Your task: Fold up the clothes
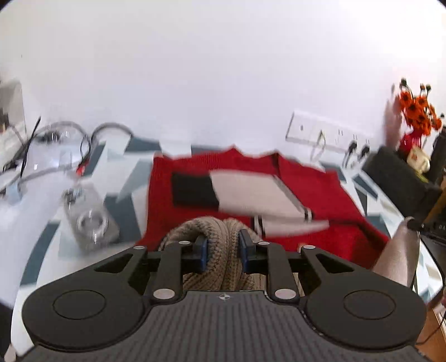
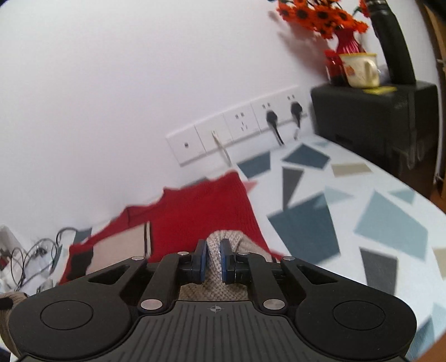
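Both grippers are clamped on the same beige knit (image 1: 220, 250). Left gripper (image 1: 223, 252): jaws closed on a bunched, rolled wad of it, fabric bulging up between the blue pads (image 1: 203, 254) and hanging under the body. Right gripper (image 2: 214, 260): jaws closed on a thinner fold of the knit (image 2: 223, 242), pads (image 2: 201, 261) nearly together with cloth pinched between.

Red sweater (image 1: 320, 189) lies flat on the counter (image 1: 41, 245), far edge near the wall (image 1: 195, 69). It has a black patch (image 1: 192, 192) and a pale beige panel (image 1: 251, 192) on top; the left view is motion-blurred there, so the details are soft. The held knit sits at the sweater's near edge in both views; can't tell if it touches the sweater.

Counter top is white with blue, grey and tan polygons (image 2: 306, 222). Left side: a tangle of cables (image 1: 55, 139) and a clear, blurred item (image 1: 92, 222), not identifiable. Socket strip (image 2: 237, 131) on the wall, with two black plugs (image 2: 271, 117) in it. Right end: a black box (image 2: 376, 117) carrying a red vase of orange flowers (image 2: 320, 14) and a cream mug (image 2: 362, 69).

A beige cloth (image 1: 398, 250) shows at the left view's right edge.
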